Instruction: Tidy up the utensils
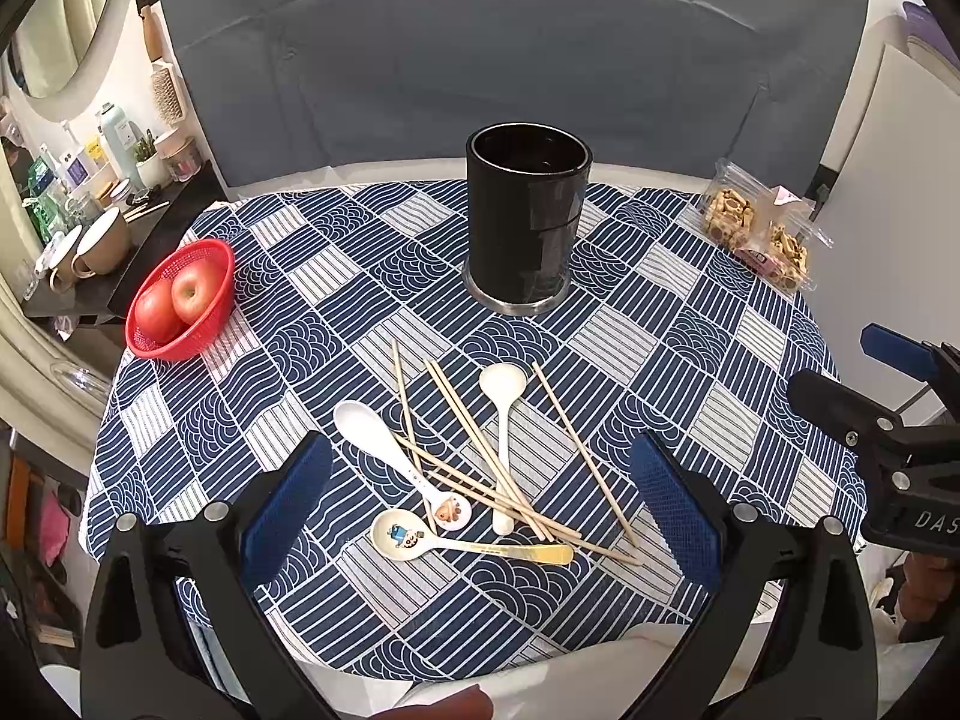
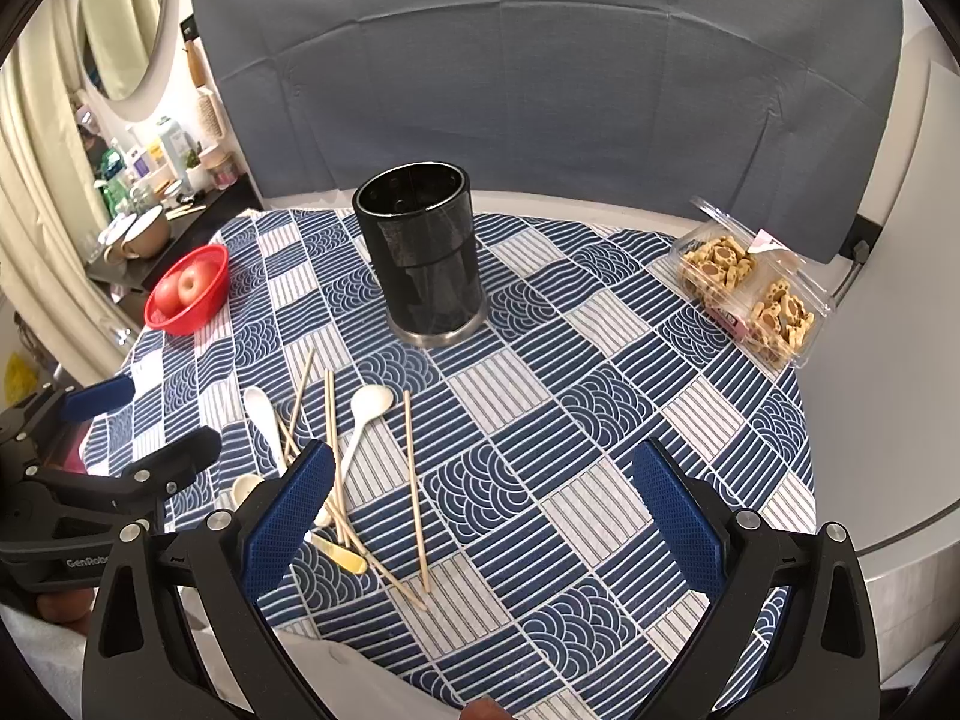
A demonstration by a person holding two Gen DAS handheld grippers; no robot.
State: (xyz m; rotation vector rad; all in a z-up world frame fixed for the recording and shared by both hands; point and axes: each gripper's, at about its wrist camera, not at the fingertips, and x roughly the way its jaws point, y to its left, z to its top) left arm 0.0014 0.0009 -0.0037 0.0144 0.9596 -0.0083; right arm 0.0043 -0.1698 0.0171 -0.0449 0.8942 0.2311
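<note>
Wooden chopsticks and white spoons lie scattered before the black holder, while the left gripper and right gripper hover spread wide, holding nothing.

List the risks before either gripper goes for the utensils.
1. The chopsticks lie crossed over the spoons in one pile; pinching one piece could drag or flick its neighbours.
2. The holder is tall and narrow; a long stick catching its rim might tip it.
3. The pile sits close under the left gripper, and the right gripper hangs near, both with jaws open; they may collide if both reach in.
</note>
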